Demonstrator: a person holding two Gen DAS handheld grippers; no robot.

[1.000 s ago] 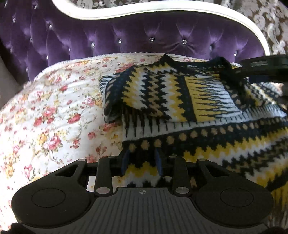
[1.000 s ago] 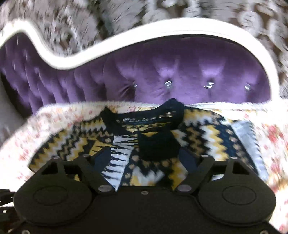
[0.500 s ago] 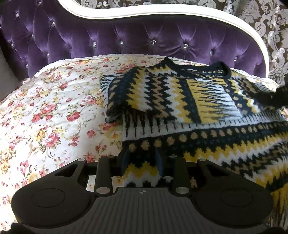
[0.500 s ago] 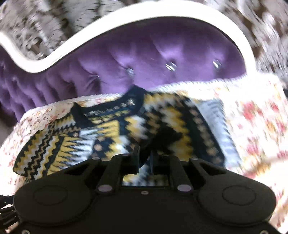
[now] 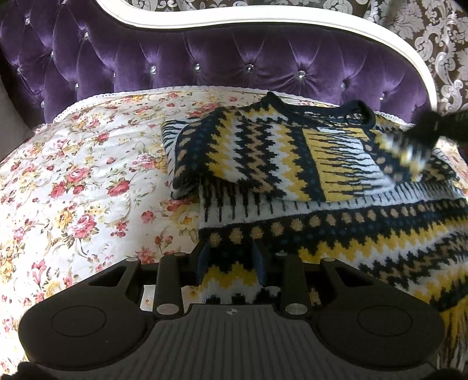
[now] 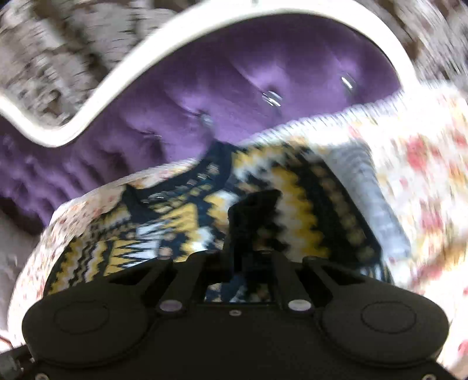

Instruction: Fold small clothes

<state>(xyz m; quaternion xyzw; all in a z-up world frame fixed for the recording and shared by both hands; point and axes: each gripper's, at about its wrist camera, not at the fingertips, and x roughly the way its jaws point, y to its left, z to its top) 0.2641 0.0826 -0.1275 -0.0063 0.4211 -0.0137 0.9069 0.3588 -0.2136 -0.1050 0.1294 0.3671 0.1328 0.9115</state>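
Observation:
A knitted sweater (image 5: 292, 163) with black, yellow and white zigzag bands lies on the floral bedspread (image 5: 82, 187). Its left sleeve is folded across the chest. My left gripper (image 5: 231, 257) is shut on the sweater's lower hem near the camera. My right gripper (image 6: 248, 233) is shut on a dark cuff of the sweater's right sleeve (image 6: 254, 210) and holds it above the sweater body (image 6: 163, 233). The right gripper with the lifted sleeve shows blurred at the right edge of the left wrist view (image 5: 421, 137).
A purple tufted headboard (image 5: 222, 58) with a white curved frame (image 5: 263, 20) stands behind the bed. Patterned wallpaper (image 5: 433, 35) is behind it. The bedspread spreads wide to the left of the sweater. The right wrist view is motion-blurred.
My right gripper went from open over the sleeve to shut on its cuff, then lifted and swung with it. My left gripper stayed shut on the hem.

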